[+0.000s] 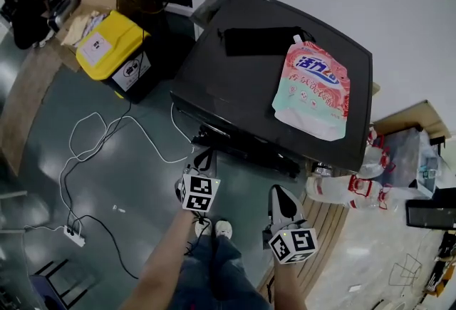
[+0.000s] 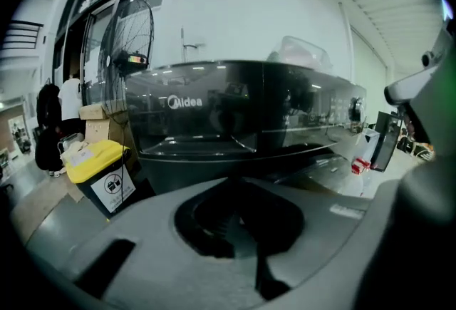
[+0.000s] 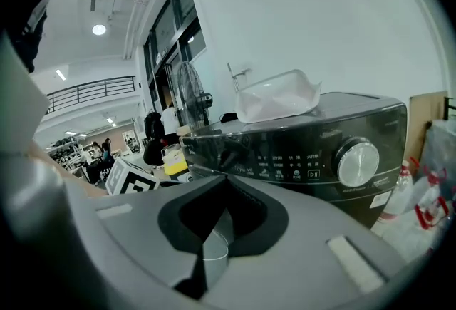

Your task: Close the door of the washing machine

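With jaws together and empty, the left gripper (image 1: 207,155) and right gripper (image 1: 278,193) could probably only push the stiff, hinged door (image 1: 249,152) of the washing machine (image 1: 235,80) at its free edge.

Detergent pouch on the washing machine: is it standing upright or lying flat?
Lying flat: the detergent pouch shows its whole printed face upward on the washing machine top.

The washing machine (image 1: 235,88) is a glossy black front-loader standing upright on the floor against a white wall, its flat top seen from above. Its front carries a Midea logo (image 2: 184,102) on the left and a control panel with a silver dial (image 3: 358,162) on the right. The door (image 1: 249,150) shows only as a dark part jutting slightly from the front; whether it is latched cannot be told.
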Action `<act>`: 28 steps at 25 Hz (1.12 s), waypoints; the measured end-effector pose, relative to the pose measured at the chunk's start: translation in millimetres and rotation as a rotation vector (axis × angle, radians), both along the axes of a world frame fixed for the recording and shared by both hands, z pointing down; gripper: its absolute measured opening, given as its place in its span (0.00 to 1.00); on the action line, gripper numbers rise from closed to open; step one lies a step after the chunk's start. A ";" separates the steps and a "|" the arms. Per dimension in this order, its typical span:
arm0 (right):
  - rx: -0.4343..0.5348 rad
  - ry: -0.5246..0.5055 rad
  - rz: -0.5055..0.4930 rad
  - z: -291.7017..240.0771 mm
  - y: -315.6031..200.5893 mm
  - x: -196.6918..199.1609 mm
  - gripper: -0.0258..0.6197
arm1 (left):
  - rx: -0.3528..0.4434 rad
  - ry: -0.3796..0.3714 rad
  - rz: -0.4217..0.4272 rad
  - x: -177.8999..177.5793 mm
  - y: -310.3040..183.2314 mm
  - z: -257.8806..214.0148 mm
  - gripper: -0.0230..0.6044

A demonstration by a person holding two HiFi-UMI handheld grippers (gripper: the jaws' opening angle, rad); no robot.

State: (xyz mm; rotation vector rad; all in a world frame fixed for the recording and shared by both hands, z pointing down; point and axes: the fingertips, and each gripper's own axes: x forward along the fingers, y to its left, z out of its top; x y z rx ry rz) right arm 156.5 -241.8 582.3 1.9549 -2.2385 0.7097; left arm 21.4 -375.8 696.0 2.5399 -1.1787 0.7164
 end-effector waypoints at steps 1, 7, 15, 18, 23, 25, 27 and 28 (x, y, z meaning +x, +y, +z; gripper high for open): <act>0.011 0.000 0.004 -5.4 -0.8 1.5 0.06 | 0.018 0.010 -0.002 -1.8 0.4 -12.2 0.05; 0.102 0.012 0.033 -51.5 -4.6 14.4 0.06 | 0.160 0.088 -0.009 -9.2 3.0 -107.1 0.05; 0.284 0.036 0.061 -137.8 -11.5 27.7 0.06 | 0.357 0.186 -0.005 -4.9 6.1 -233.6 0.05; 0.346 0.044 0.072 -170.2 -8.7 29.3 0.06 | 0.403 0.208 -0.008 -5.6 14.3 -271.8 0.05; 0.438 0.061 0.096 -216.8 0.6 34.7 0.06 | 0.502 0.227 0.019 -4.5 33.5 -331.2 0.05; 0.467 0.067 0.108 -231.7 5.4 37.6 0.06 | 0.538 0.243 0.032 -3.9 41.5 -353.1 0.05; 0.486 0.069 0.120 -241.4 11.9 40.0 0.06 | 0.568 0.251 0.043 -3.8 50.9 -370.0 0.05; 0.493 0.070 0.126 -245.3 14.5 41.2 0.06 | 0.582 0.253 0.050 -3.4 55.1 -376.9 0.05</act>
